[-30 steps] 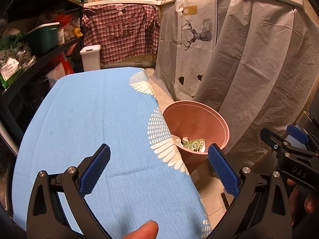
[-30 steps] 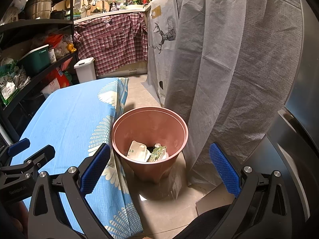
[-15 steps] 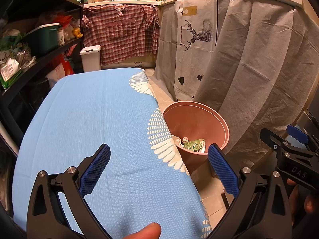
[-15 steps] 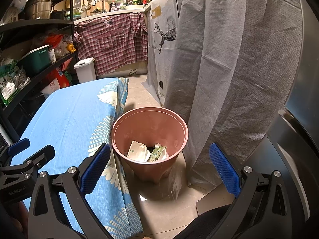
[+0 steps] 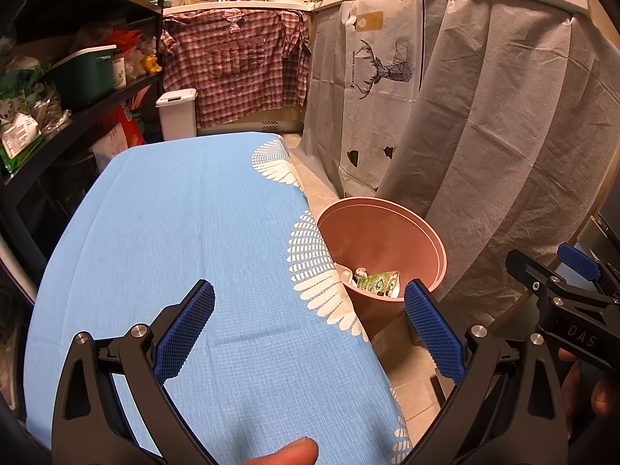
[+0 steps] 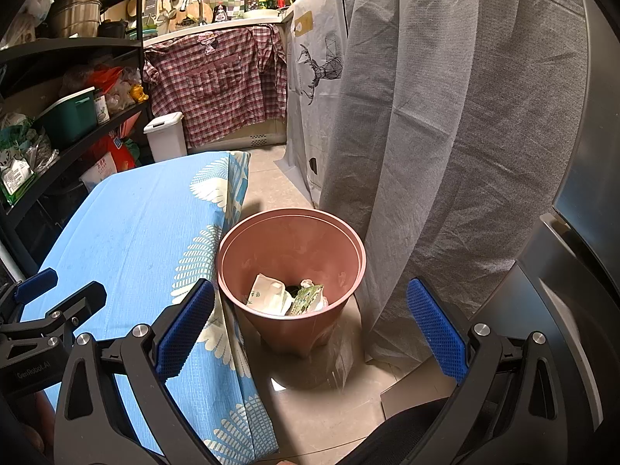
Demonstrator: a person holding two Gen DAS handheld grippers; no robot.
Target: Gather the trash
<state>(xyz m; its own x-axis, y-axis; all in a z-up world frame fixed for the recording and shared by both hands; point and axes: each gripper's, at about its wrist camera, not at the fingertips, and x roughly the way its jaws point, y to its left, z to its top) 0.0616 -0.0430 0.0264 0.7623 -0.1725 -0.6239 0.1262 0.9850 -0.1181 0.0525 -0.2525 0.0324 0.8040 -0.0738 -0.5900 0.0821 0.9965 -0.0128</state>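
Beside the table's right edge, on the tiled floor, stands a pink plastic bin (image 6: pixel 290 271), set just where anything swept or carried off the tabletop has the shortest drop. At its bottom lie a crumpled white carton (image 6: pixel 267 296) and a green printed wrapper (image 6: pixel 306 299), touching each other; from the left wrist view only the wrapper (image 5: pixel 379 281) shows clearly past the rim. The blue tablecloth (image 5: pixel 186 240) with its white feather pattern is bare in both views, which suggests the collecting is finished or nearly so.

The left gripper (image 5: pixel 308 331) hovers over the near part of the cloth, its blue pads spread wide with nothing between them. The right gripper (image 6: pixel 310 327) hangs above the bin's mouth, fingers equally far apart and empty, a posture that fits a release into the bin. A grey draped sheet (image 6: pixel 445 135) hangs just behind the bin, so drops should stay centred.
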